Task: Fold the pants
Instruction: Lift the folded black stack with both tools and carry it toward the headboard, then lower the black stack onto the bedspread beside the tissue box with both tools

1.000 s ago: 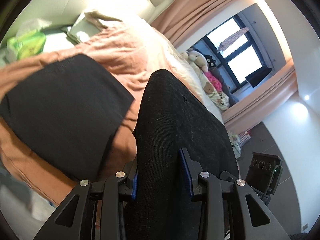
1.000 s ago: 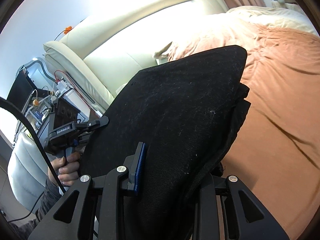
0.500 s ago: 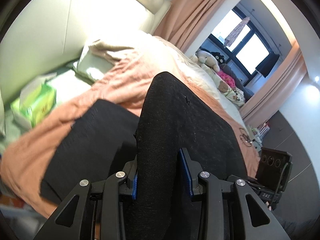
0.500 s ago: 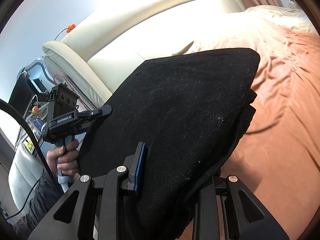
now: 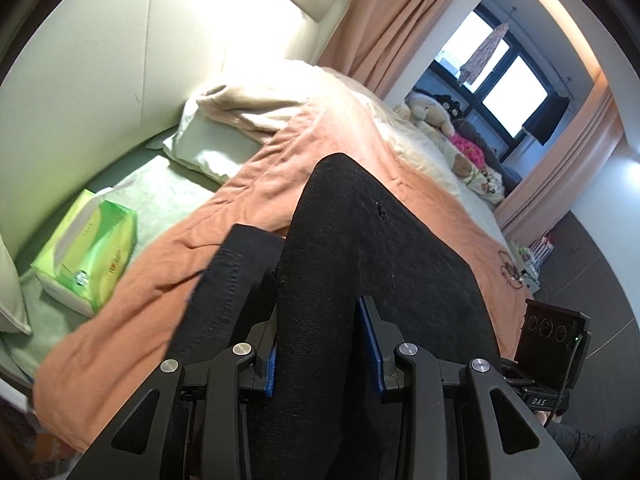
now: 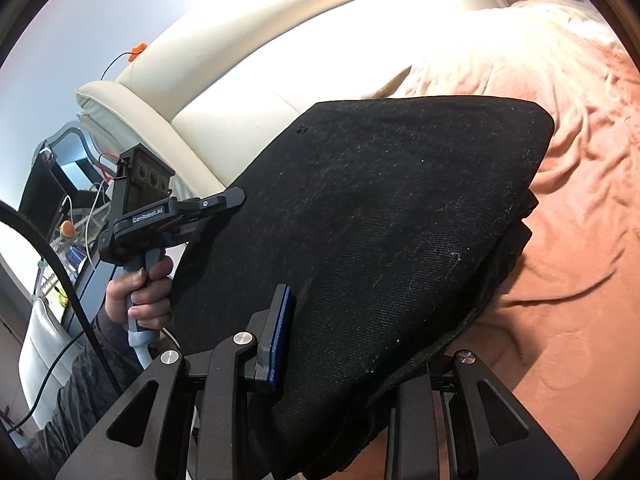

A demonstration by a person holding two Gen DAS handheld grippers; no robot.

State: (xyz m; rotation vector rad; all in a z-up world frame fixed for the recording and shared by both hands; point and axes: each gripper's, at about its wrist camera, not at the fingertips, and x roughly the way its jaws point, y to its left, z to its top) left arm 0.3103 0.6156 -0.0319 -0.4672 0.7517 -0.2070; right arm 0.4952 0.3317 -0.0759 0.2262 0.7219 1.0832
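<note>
Pants (image 5: 360, 264) fill the left wrist view: black fabric bunched between the blue pads of our left gripper (image 5: 325, 344), which is clamped on a thick fold with the jaws only partly apart. Cloth rises in a peak ahead of the fingers, lifted off the orange bedspread (image 5: 168, 264). A second layer with a stitched hem (image 5: 224, 276) lies flat on the bedspread just left of the held part, so we judge the fold as mid-way: one end is in the air over the other and not yet laid down. Left of that is a green tissue pack (image 5: 86, 254) near the bed edge, and a pillow (image 5: 224, 136) farther up. We see bare bedspread ahead and to the right, plenty of room to lay the cloth. The near-left bed edge is close; we should keep the fabric off it.

Right wrist view: our right gripper (image 6: 360, 344) is also closed on the pants (image 6: 380, 220). The left blue pad presses into the fabric; the right finger is hidden under hanging cloth. The garment stretches as a taut sheet between both grippers, with the left gripper (image 6: 230, 200) pinching the far corner, a hand (image 6: 140, 292) on its grip. Layers droop on the right edge above the bedspread (image 6: 580, 240). Cream headboard (image 6: 248, 100) is behind, well apart. Left to do, as we judge it: lower, align edges, release, smooth.
</note>
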